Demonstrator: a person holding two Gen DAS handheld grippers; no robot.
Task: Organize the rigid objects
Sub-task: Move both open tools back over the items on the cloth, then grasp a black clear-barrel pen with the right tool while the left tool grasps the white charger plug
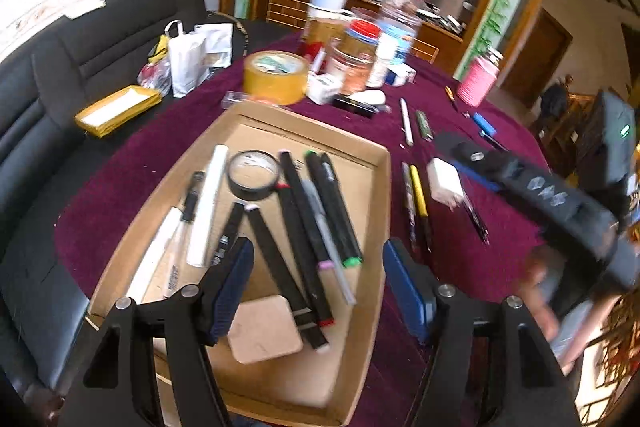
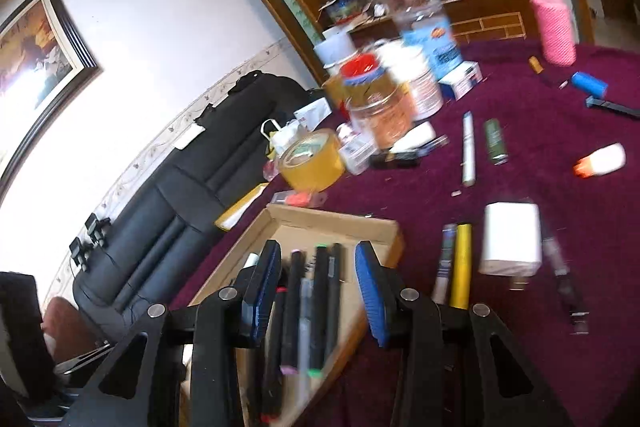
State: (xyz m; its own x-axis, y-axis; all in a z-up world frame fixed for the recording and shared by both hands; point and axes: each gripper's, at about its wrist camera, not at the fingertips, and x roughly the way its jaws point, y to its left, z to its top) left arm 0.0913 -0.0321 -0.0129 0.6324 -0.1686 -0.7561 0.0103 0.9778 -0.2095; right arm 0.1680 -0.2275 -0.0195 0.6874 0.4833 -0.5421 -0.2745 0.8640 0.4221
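A cardboard tray [image 1: 380,195] on the purple tablecloth holds several black markers [image 1: 316,211], white pens [image 1: 206,203], a black tape ring [image 1: 253,174] and a tan square block [image 1: 264,329]. My left gripper [image 1: 318,267] hovers open and empty over the tray's near half. My right gripper [image 2: 316,281] is open and empty above the tray's right side [image 2: 394,239]; its body also shows in the left wrist view [image 1: 540,187]. Loose on the cloth right of the tray lie a yellow pen [image 2: 462,263], a white adapter block [image 2: 510,243] and a dark pen [image 2: 564,275].
Jars and bottles [image 1: 360,55] and a yellow tape roll [image 1: 276,77] crowd the table's far side. A white pen [image 2: 468,149], green lighter [image 2: 495,141], blue items [image 2: 589,83] and a pink bottle [image 2: 554,27] lie further out. A black sofa [image 1: 60,87] stands left.
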